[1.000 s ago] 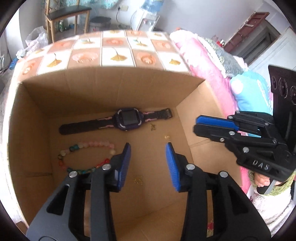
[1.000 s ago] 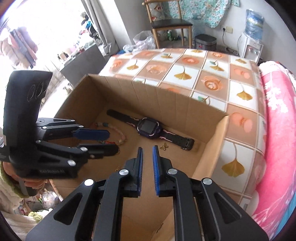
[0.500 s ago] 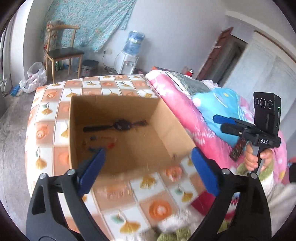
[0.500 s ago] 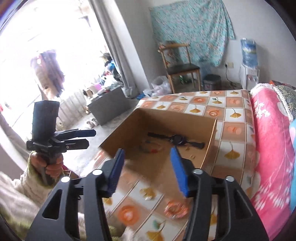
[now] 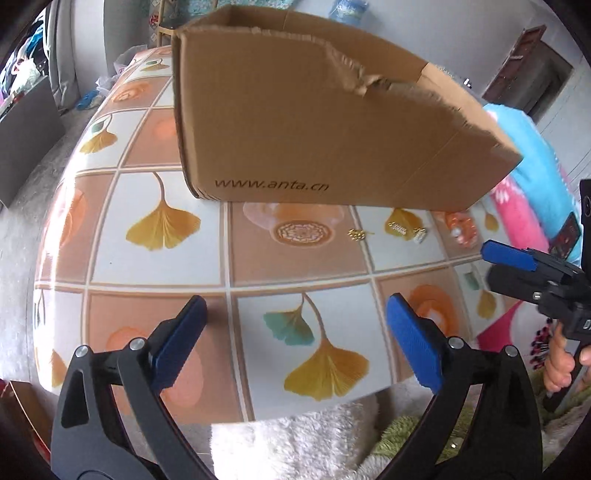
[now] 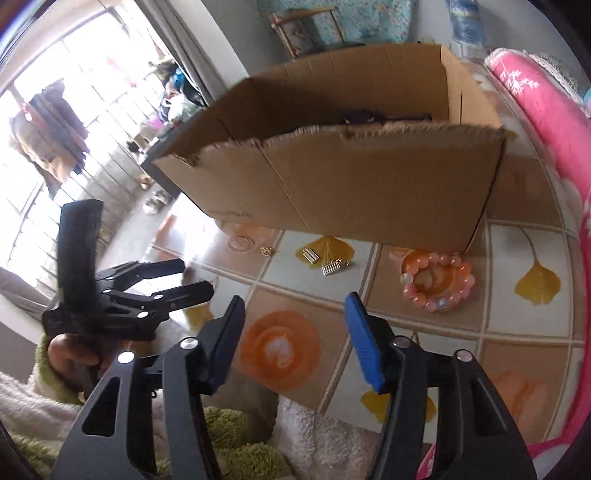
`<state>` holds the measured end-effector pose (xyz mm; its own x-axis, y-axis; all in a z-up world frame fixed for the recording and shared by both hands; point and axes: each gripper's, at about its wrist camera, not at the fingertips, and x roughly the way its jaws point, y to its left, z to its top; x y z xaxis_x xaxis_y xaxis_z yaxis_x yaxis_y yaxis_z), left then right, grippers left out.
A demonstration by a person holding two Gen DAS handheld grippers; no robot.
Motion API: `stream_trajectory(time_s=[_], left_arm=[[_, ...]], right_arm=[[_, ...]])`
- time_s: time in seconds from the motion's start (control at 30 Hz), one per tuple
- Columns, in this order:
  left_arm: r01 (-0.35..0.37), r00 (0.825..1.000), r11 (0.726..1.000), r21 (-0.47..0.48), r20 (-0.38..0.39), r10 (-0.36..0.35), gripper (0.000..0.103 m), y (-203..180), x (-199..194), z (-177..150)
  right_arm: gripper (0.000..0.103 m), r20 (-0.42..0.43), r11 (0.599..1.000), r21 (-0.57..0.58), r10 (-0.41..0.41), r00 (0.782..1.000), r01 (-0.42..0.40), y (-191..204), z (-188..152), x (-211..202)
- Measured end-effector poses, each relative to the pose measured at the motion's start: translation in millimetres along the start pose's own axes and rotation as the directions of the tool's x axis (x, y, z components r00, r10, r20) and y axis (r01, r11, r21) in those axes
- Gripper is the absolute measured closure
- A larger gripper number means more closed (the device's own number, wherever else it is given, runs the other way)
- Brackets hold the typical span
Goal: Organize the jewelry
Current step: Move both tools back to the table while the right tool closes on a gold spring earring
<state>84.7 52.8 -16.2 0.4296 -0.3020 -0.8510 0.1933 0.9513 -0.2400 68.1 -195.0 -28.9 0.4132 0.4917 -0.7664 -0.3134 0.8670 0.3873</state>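
Note:
A brown cardboard box (image 5: 332, 122) stands on the tiled tablecloth. Over its torn rim the right wrist view shows a dark watch (image 6: 364, 116) inside. On the cloth before the box lie a small gold earring (image 5: 356, 233), two more small metal pieces (image 5: 397, 229) (image 5: 419, 234) and a pink bead bracelet (image 6: 436, 280). My left gripper (image 5: 297, 301) hangs wide open over the cloth near the table's front edge, nothing between its pads. To its right, my right gripper (image 6: 295, 299) has its jaws about half apart and closing, also with nothing between them. The bracelet is ahead and right of it.
The table (image 5: 155, 266) drops off just below both grippers, where a white and green fluffy sleeve (image 5: 295, 439) shows. A pink blanket (image 6: 546, 122) runs along the right side. A chair (image 6: 306, 26) stands far behind the box.
Both grippers came back out of the box and sank toward the table's front edge. The left jaws spread wide and the shut right jaws parted. The box now shows its outer wall.

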Motion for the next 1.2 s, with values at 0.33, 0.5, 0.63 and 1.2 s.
stream_trajectory(time_s=[0.33,0.5,0.63,1.2], left_arm=[[-0.131,0.990,0.988,0.080,0.065,0.126,0.008,-12.5,9.1,-3.4],[-0.192,0.981,0.968,0.159,0.066,0.183,0.007,-26.1,15.0,-8.4],[-0.188,0.982,0.968,0.169,0.065,0.179,0.007,-25.8,14.0,-8.2],[-0.185,0.981,0.966,0.179,0.087,0.171,0.007,-29.1,12.1,-15.1]], right_arm=[[0.076,-0.055,0.991,0.088,-0.092,0.994,0.097,-10.7,11.8,45.5],[0.077,-0.044,0.987,0.057,-0.151,0.988,0.153,-2.0,15.7,52.2],[0.079,-0.035,0.982,0.032,-0.186,0.982,0.187,6.7,17.8,55.4],[0.099,-0.042,0.964,-0.106,-0.248,0.968,0.243,19.2,11.8,48.9]])
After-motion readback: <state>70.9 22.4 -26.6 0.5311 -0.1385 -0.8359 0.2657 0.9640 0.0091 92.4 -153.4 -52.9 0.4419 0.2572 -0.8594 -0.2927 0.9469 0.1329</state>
